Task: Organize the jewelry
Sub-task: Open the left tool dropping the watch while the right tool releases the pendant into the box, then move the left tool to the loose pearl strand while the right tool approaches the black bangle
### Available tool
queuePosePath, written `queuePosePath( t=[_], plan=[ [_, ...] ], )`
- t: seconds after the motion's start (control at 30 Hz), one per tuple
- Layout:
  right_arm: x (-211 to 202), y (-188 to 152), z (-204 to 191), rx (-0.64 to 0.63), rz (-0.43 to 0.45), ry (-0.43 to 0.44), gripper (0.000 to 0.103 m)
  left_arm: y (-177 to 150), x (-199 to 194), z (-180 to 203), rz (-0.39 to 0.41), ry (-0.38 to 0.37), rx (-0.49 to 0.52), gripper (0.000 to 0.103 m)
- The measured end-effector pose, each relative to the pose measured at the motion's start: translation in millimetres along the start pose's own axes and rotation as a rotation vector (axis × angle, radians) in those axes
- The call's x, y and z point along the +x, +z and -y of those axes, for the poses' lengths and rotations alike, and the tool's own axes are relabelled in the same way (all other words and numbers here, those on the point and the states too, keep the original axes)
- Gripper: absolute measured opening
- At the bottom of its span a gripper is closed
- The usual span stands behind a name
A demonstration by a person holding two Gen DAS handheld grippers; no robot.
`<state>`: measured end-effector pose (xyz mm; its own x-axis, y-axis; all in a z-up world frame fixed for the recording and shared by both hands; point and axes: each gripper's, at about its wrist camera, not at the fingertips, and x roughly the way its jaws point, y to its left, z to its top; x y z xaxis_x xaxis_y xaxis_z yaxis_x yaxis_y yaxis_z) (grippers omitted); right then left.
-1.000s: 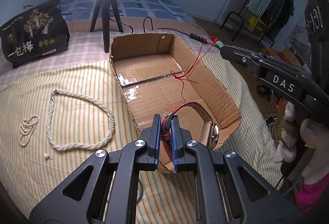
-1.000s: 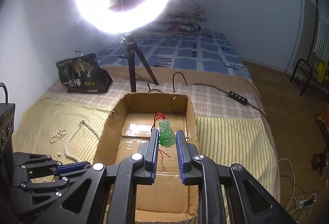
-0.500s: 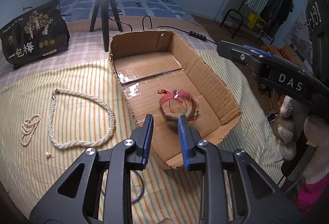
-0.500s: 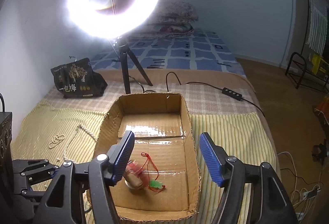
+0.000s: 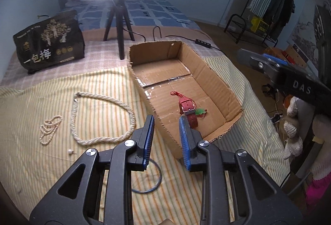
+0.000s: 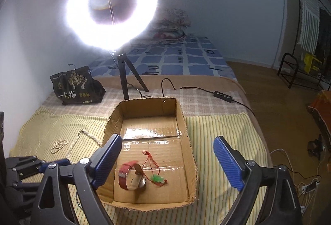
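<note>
A cardboard box (image 5: 219, 82) (image 6: 187, 132) sits on the striped cloth. In it lie a red-strapped watch (image 5: 187, 108) (image 6: 132, 177) and a green pendant on a red cord (image 5: 200, 111) (image 6: 158, 179). A thick pearl necklace (image 5: 99, 117) (image 6: 79, 140), a thin pearl strand (image 5: 49, 129) (image 6: 59, 145), a small pearl stud (image 5: 70, 151) and a dark ring (image 5: 149, 179) lie on the cloth left of the box. My left gripper (image 5: 166, 138) is open and empty above the box's near left corner. My right gripper (image 6: 167, 163) is wide open and empty above the box.
A ring light on a tripod (image 5: 120, 37) (image 6: 124, 78) stands behind the box, its cable and switch (image 6: 224, 97) running right. A black printed bag (image 5: 49, 43) (image 6: 76, 86) sits at the back left. The bed edge drops off on the right to a floor with wires.
Both grippers opened and let go: the watch fell from the left one and the pendant from the right one into the box. Both grippers have since pulled back and up.
</note>
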<state>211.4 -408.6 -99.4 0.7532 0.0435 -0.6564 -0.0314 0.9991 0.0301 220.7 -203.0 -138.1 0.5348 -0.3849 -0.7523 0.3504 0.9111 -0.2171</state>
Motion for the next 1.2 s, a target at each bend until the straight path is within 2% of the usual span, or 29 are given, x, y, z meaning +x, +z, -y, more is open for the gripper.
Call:
queuePosePath(
  t=[0.1,0.33,0.47,0.7,1.0,1.2],
  plan=[
    [-7.9,-2.0,-3.7,-0.008,0.008,-0.021,0.099,-1.5,-8.5,-7.7,0.011,0.024,-0.005,0.024],
    [-26.3,-13.5,-16.5,-0.036,0.009,-0.009,0.100,-9.0,-29.1,-38.4,0.023,0.082,-0.008,0.024],
    [-36.8,-22.1,-26.0,-0.045,0.007,0.022,0.100,-16.2,-42.1,-65.8,0.028,0.111,-0.024,0.033],
    [-52.5,-40.5,-48.6,-0.067,-0.011,0.100,0.100,-32.1,-64.8,-116.6,0.036,0.149,-0.064,0.033],
    [-53.9,-72.3,-81.7,-0.122,-0.092,0.182,0.100,-50.1,-74.7,-176.2,0.014,0.202,-0.138,0.033],
    [-36.8,-98.0,-91.2,-0.103,-0.183,0.201,0.096,-59.0,-67.5,-205.8,-0.021,0.195,-0.199,0.033]
  ],
)
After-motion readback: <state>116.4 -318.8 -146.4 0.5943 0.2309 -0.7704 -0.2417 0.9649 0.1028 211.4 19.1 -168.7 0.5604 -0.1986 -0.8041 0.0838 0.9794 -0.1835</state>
